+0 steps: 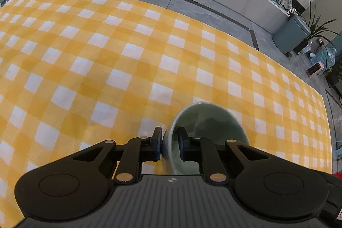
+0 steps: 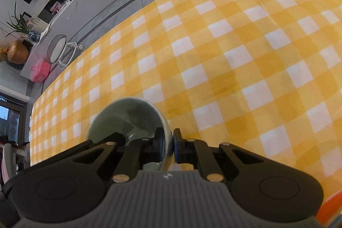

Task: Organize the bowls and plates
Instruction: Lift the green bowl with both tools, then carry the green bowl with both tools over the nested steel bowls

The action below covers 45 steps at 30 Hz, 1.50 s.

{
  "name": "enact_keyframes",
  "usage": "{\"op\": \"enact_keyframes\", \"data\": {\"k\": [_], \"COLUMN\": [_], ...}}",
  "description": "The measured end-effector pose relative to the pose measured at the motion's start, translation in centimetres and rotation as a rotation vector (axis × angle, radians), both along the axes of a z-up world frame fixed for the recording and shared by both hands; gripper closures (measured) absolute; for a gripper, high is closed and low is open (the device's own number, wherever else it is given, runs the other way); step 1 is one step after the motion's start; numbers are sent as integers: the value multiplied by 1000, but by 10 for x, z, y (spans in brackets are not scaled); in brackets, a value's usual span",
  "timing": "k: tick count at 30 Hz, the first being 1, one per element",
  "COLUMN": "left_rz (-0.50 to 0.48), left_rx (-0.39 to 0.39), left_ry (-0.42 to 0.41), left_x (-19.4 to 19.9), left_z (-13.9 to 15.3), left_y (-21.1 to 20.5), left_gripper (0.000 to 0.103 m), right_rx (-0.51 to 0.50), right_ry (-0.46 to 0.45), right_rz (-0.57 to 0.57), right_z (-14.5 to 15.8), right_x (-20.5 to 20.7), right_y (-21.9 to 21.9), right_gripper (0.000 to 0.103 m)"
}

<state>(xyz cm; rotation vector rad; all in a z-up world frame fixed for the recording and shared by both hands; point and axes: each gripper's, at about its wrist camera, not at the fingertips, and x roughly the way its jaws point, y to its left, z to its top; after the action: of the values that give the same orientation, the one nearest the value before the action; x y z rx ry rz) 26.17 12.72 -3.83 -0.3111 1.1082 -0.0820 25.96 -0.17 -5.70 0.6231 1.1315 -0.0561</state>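
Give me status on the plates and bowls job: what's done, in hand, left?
Done: nothing visibly stacked or sorted; the yellow-and-white checked tablecloth shows no plates in either view.
In hand: the left gripper has its jaws clamped on the wall of a pale green ceramic bowl; the right gripper grips a similar pale green bowl the same way.
Left: setting both bowls down. No stack or destination is in view.

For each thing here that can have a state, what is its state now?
Left gripper: shut on the left bowl's wall.
Left bowl: green, empty, held tilted above the cloth.
Right gripper: shut on the right bowl's wall.
Right bowl: green, empty, held.
Cloth: spread flat.
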Motion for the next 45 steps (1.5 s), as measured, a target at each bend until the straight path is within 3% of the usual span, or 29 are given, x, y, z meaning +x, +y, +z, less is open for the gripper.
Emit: {"op": "enact_keyframes", "data": {"k": [24, 35, 45], "left_rz": [-10, -64, -154], "left_rx": [30, -11, -47], "left_ry": [-30, -75, -65], "left_x": [-104, -146, -165], "left_z": [82, 123, 127], "left_y": [-27, -59, -107], "left_gripper": [88, 90, 91], "right_rx": [58, 90, 54], "right_ry": [-63, -153, -188], "right_rz": [80, 50, 36], "right_z": [74, 117, 137], "right_x": [-113, -171, -208], "right_y": [-28, -70, -124], "right_gripper": [96, 96, 96]}}
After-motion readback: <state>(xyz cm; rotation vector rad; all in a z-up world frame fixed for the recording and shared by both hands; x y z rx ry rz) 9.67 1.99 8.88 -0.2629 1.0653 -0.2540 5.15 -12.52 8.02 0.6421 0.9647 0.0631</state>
